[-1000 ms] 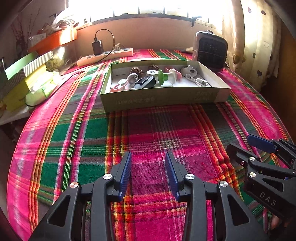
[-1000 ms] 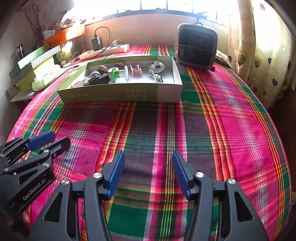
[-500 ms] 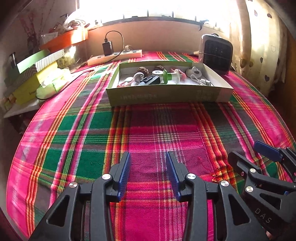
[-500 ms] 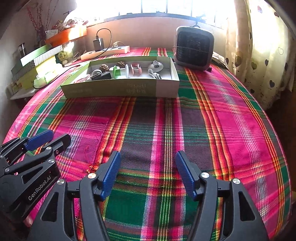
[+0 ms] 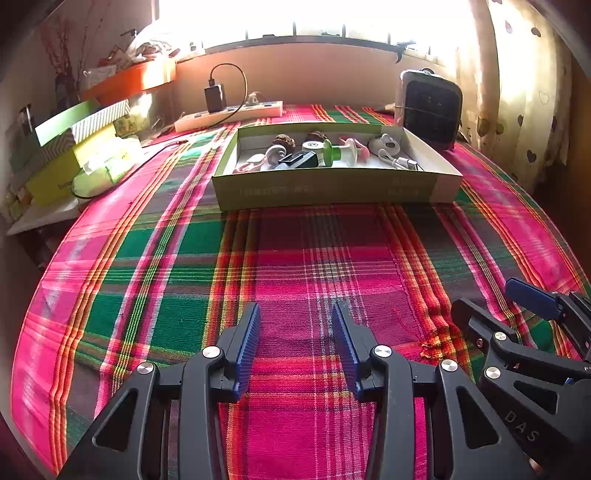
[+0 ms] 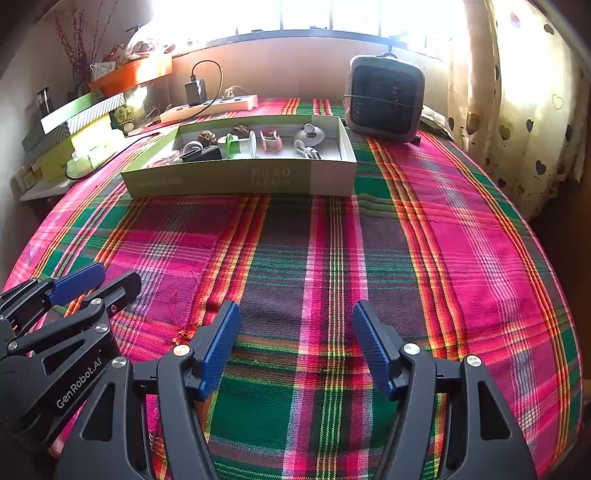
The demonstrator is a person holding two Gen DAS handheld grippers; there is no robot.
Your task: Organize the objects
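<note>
Box (image 6: 240, 181); "GenRobot.AI" on left tongs (image 6: 98, 280)

Window (image 5: 314, 22) backlight blows out to white, dark fisheye corners, far clutter perhaps slightly soft

My left claw (image 5: 295, 347) camera sits low over the pink-and-green plaid tabletop (image 5: 295, 258), facing the window. My right claw (image 6: 295, 347) camera looks the same way from just beside it. Both share the shallow green cardboard tray (image 5: 332, 188) (image 6: 240, 181), well ahead.
</note>
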